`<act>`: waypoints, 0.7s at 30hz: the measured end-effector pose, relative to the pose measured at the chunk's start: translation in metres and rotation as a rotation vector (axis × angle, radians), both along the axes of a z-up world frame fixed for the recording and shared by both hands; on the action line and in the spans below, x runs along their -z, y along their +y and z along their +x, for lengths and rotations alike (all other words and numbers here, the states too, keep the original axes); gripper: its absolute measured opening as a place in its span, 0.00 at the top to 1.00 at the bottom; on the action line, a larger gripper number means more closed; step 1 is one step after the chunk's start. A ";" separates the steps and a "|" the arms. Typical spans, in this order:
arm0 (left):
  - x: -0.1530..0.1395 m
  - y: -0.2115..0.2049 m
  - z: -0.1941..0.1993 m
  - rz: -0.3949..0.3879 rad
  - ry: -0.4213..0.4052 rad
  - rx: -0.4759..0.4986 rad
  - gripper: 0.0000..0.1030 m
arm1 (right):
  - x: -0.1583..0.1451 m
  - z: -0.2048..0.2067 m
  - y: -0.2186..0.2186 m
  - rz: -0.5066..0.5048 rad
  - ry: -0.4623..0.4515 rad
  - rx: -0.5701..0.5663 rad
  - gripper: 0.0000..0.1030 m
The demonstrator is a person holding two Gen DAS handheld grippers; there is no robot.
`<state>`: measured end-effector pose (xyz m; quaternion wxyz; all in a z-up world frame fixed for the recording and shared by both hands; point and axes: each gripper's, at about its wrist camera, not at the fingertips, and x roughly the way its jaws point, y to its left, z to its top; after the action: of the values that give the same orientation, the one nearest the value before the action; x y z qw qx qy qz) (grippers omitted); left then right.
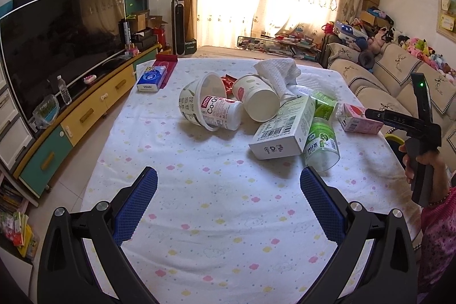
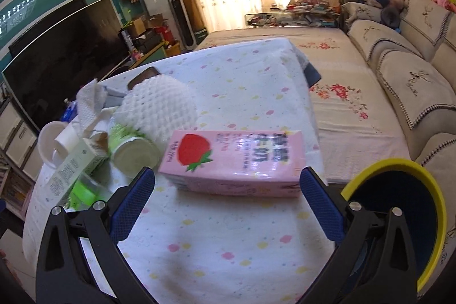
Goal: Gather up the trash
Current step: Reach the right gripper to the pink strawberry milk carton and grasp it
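The right hand-held gripper [image 2: 228,187] is spread around a pink carton [image 2: 236,161] lying on the worktop [image 2: 228,247] (a bin [image 2: 427,190] beside). The left hand-held gripper [image 1: 228,190], also spread, hovers short of the trash pile [image 1: 256,110].

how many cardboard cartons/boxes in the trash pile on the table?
2. The white carton lies flat, propped on the green bottle. The pink strawberry milk carton lies on its side at the table's right edge, just ahead of the right gripper. More may be hidden.

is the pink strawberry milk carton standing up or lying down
Lying down: the pink strawberry milk carton rests on a long side on the tablecloth, its strawberry picture turned sideways.
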<state>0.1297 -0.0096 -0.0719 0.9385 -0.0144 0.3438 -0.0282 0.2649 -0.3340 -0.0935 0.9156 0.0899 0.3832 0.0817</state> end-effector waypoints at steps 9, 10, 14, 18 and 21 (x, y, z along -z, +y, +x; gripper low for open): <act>0.001 -0.008 0.005 -0.001 0.006 0.025 0.04 | -0.014 -0.005 -0.027 -0.011 -0.057 0.071 0.06; 0.001 -0.008 0.005 -0.002 0.004 0.024 0.04 | -0.009 0.001 -0.032 0.007 -0.033 0.052 0.06; 0.002 -0.007 0.005 -0.017 0.007 0.019 0.04 | 0.007 0.014 -0.035 0.053 0.020 -0.010 0.06; 0.002 -0.010 0.004 -0.005 0.006 0.026 0.04 | 0.011 0.010 -0.023 0.063 0.021 -0.068 0.06; 0.001 -0.011 0.004 -0.011 0.003 0.029 0.04 | 0.008 0.001 -0.006 0.064 0.011 -0.117 0.06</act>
<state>0.1339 -0.0203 -0.0732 0.9374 -0.0148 0.3453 -0.0438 0.2660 -0.3401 -0.1016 0.9038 0.0972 0.3901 0.1466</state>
